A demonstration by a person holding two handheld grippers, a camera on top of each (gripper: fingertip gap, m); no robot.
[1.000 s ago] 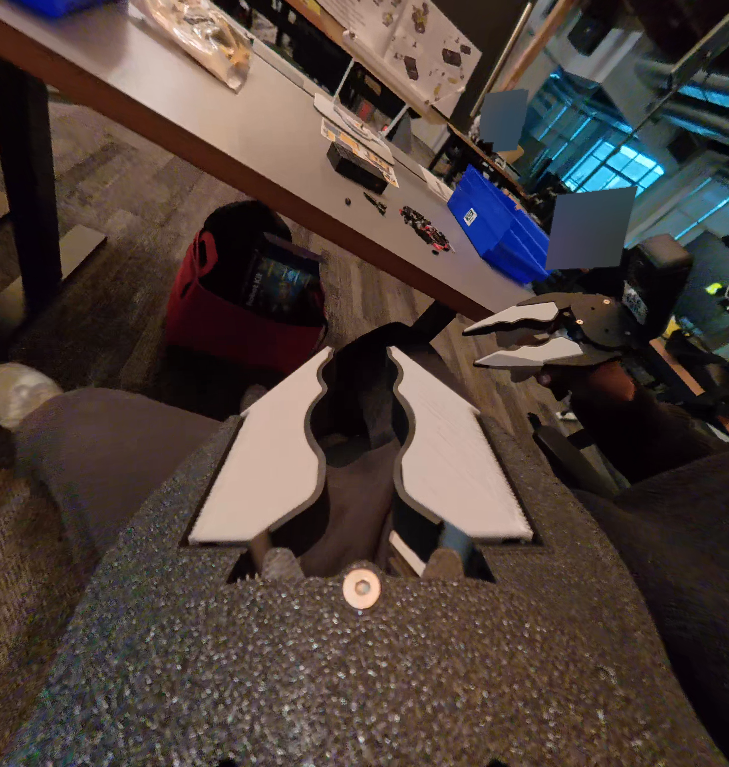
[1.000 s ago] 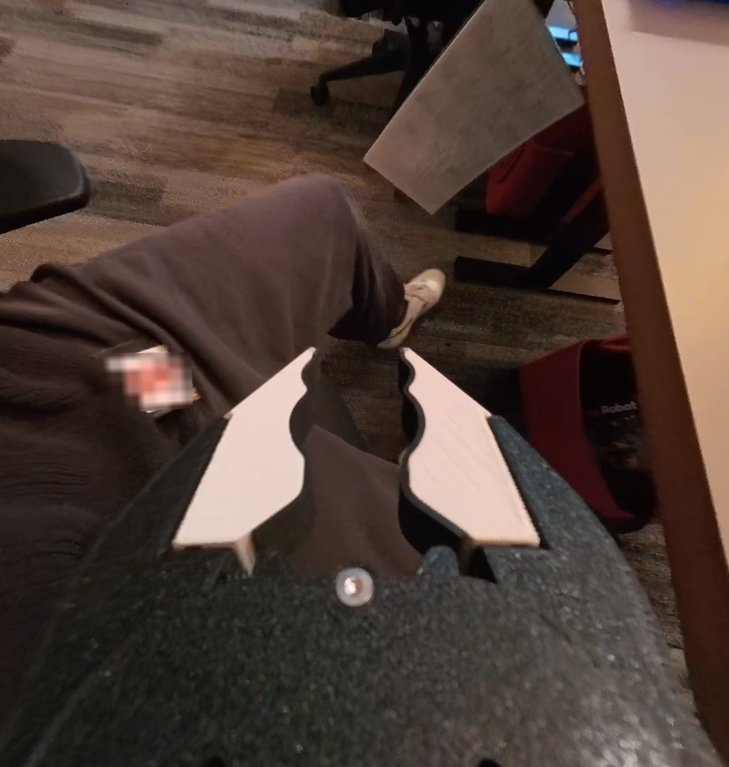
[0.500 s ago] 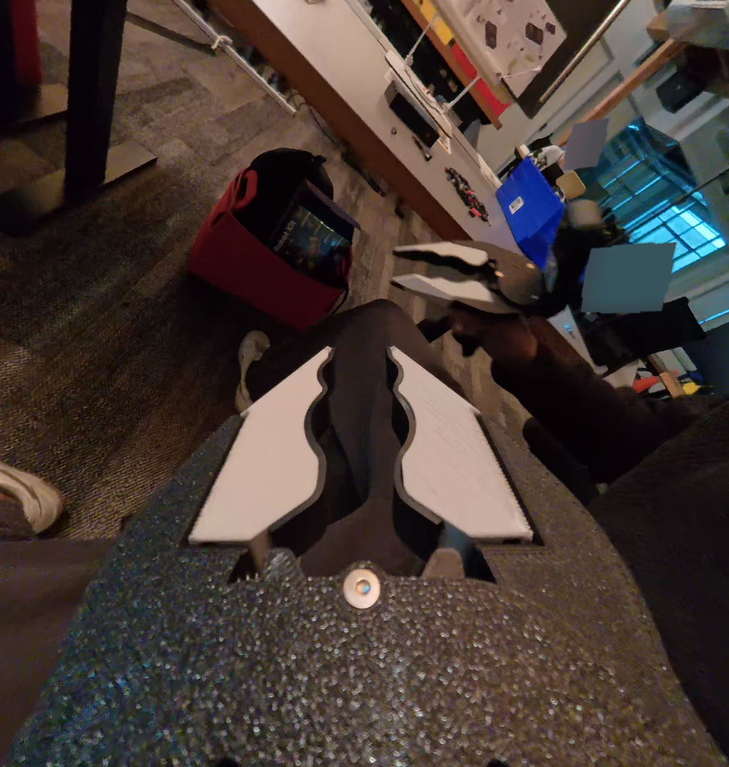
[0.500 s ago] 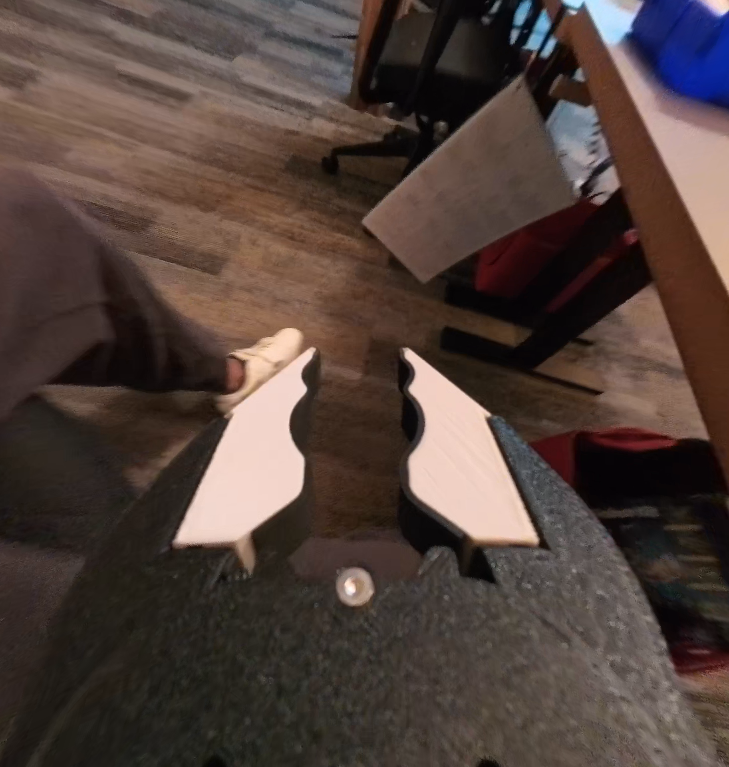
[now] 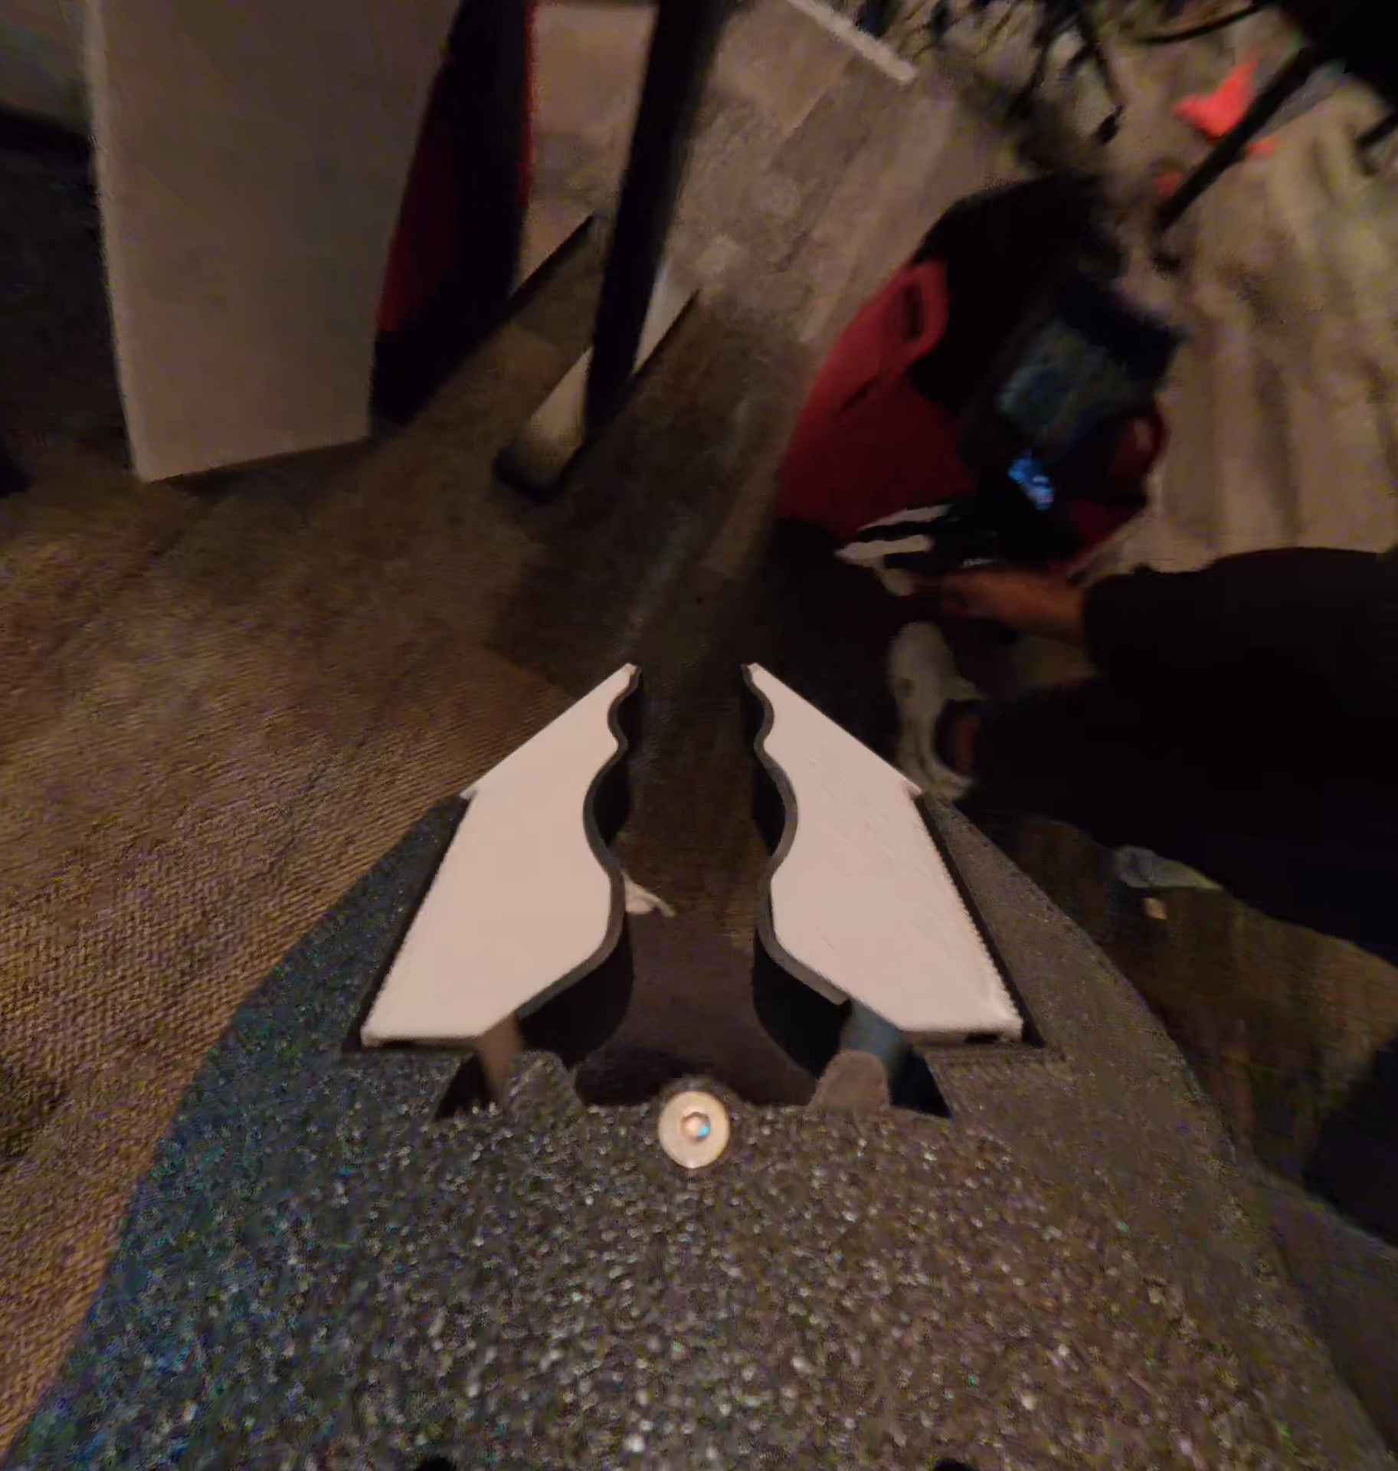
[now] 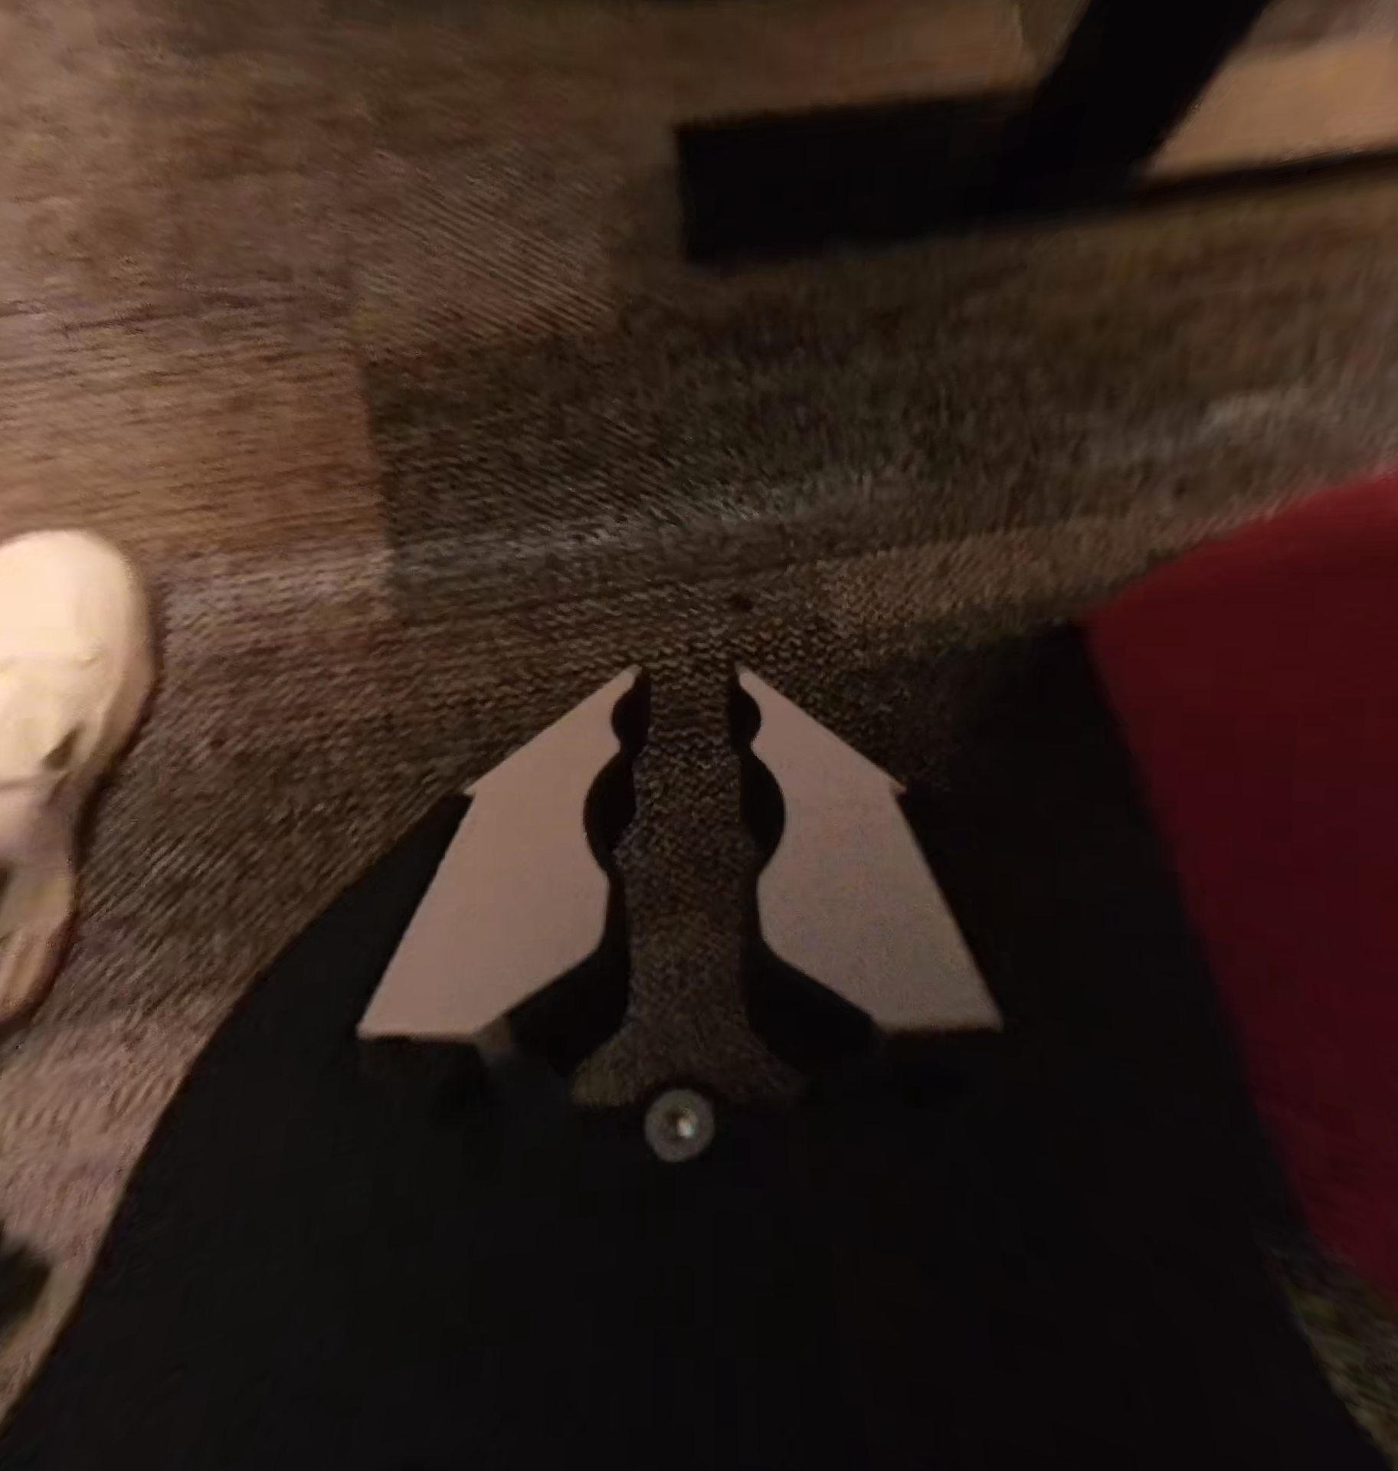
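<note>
Both views are smeared by motion, and the right wrist view is so dark that the gripper's body reads as a flat black shape. In it the right gripper [image 6: 687, 676] points down at the carpet [image 6: 520, 398], its two pale fingers [image 6: 520, 875] spread with only carpet weave showing in the gap; it holds nothing. A white shoe [image 6: 35, 756] is cut off by the frame edge at 9 o'clock, and a red bag [image 6: 1276, 796] runs out of frame at 3 o'clock, just beside the gripper's body. At 12 to 1 o'clock a black table foot [image 6: 878, 183] lies on the floor, blurred.

In the left wrist view the left gripper [image 5: 691, 676] also tilts toward the carpet [image 5: 202, 716], fingers [image 5: 520, 891] parted and empty. A small pale scrap shows through the gap; what it is cannot be told. At 2 to 3 o'clock a dark-sleeved arm [image 5: 1237, 637] reaches in, its hand [image 5: 1006, 597] gripping the other gripper, too blurred to read. A white shoe [image 5: 926, 708] sits just below it. Farther off, at 1 o'clock, stands the red bag [image 5: 878, 398]; a black table leg [image 5: 648, 199] rises at 12 o'clock, and a pale panel [image 5: 242, 239] at 11 o'clock.
</note>
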